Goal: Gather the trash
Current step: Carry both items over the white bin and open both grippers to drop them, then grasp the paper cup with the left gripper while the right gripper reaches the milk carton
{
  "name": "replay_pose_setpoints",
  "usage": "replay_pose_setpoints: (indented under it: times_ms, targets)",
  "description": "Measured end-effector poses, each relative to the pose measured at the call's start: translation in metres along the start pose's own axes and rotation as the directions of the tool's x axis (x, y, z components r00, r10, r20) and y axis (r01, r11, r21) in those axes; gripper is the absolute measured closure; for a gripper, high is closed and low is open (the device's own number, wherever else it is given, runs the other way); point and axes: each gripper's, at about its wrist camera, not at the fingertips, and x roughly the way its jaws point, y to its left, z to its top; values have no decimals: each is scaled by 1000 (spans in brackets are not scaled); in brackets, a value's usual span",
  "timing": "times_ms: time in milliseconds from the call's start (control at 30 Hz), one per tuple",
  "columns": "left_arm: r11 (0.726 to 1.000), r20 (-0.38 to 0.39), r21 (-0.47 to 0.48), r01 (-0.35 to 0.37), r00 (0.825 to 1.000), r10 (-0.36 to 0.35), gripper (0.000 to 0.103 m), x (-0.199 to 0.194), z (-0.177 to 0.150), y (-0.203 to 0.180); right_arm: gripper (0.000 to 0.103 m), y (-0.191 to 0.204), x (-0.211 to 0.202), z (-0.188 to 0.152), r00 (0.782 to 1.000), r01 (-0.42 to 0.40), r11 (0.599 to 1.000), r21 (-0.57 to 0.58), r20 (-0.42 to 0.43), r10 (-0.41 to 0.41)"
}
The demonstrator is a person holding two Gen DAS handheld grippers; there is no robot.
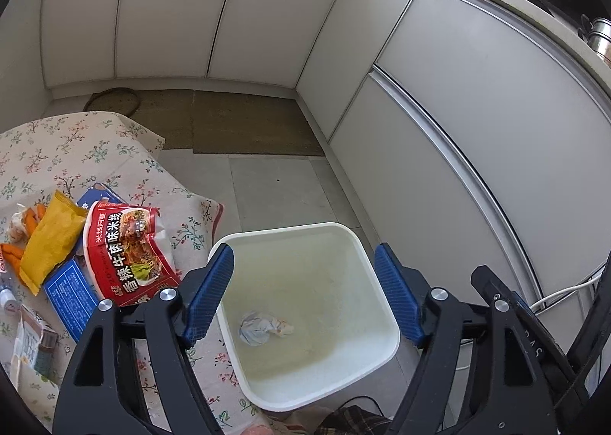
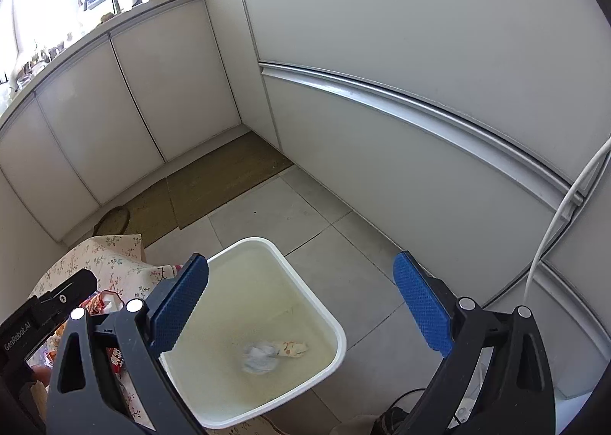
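Note:
A white square bin [image 1: 385, 316] stands on the floor beside the table, and a crumpled pale wad of trash [image 1: 263, 326] lies at its bottom. My left gripper [image 1: 305, 293] hangs open over the bin with nothing between its blue pads. In the right wrist view the same bin [image 2: 336, 354] holds the wad [image 2: 267, 353], and my right gripper [image 2: 301, 305] is open and empty above it. On the floral tablecloth [image 1: 95, 152] lie a red noodle packet [image 1: 126, 244], a yellow packet [image 1: 49, 240], a blue box [image 1: 70, 297] and a small carton [image 1: 34, 343].
White cabinet doors [image 1: 458, 110] run along the back and right, with a brown mat [image 1: 229, 122] on the tiled floor before them. A white cable [image 2: 553, 228] hangs at the right. Orange peel pieces [image 1: 11, 251] lie at the table's left edge.

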Motion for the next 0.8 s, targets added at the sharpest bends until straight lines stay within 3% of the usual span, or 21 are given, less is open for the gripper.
replay_pose_setpoints:
  times_ms: [200,267,400,633,800]
  targets:
    - [998,4,-31,-62,998,62,16,-14,-8,21,7,10,-2,-4,1000,-14,999,-37,6,15]
    - [995,9,-30,-96,995,96,7,-22,-12,30,7,17,-4,-7,1000,-26,998,-54,7,27]
    - [984,-6,0,-177,984,177,7,-38,-19,46,7,42,-7,-16,999,-49,991,-125,9,51]
    - [949,-44,75,-305,950,309,7,-68,-36,88,7,82,-13,-31,996,-91,969,-231,-4,93]
    - [931,-100,82,-356,926,363,7,-86,-45,130,7,104,-10,-36,993,-120,953,-277,-35,115]
